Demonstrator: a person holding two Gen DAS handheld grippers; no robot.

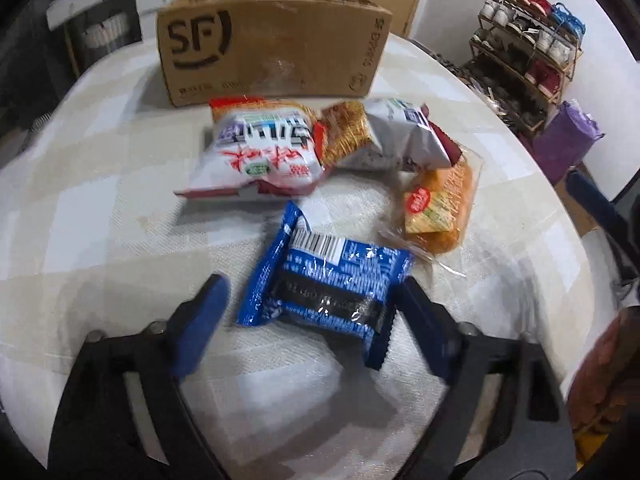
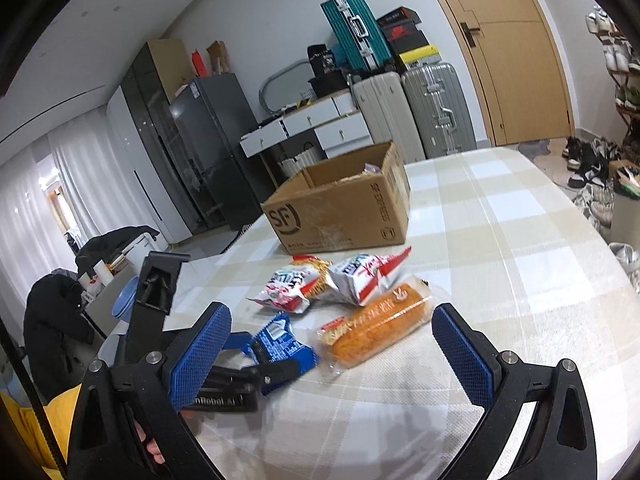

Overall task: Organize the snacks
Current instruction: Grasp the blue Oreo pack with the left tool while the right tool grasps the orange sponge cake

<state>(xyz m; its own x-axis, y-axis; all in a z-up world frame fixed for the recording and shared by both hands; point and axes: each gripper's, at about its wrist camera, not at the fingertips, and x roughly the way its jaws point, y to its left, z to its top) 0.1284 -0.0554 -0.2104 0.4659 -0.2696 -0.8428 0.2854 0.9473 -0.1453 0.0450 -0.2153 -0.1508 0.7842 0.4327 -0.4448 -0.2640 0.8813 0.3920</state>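
A blue snack packet (image 1: 324,284) lies on the checked tablecloth between the open fingers of my left gripper (image 1: 316,320); the right finger is close to its edge. It also shows in the right wrist view (image 2: 280,344), with the left gripper (image 2: 256,360) around it. Behind it lie a red-and-white chip bag (image 1: 260,152), a silver bag (image 1: 400,136) and an orange wrapped bread (image 1: 440,204). My right gripper (image 2: 332,354) is open and empty, held above the table just in front of the orange bread (image 2: 372,328). An open cardboard box (image 1: 272,56) marked SF stands at the back.
The round table (image 2: 500,264) carries the box (image 2: 340,208) near its far edge. A shoe rack (image 1: 528,56) and a purple bag (image 1: 568,140) stand to the right of the table. Suitcases (image 2: 408,112), a fridge and drawers line the far wall.
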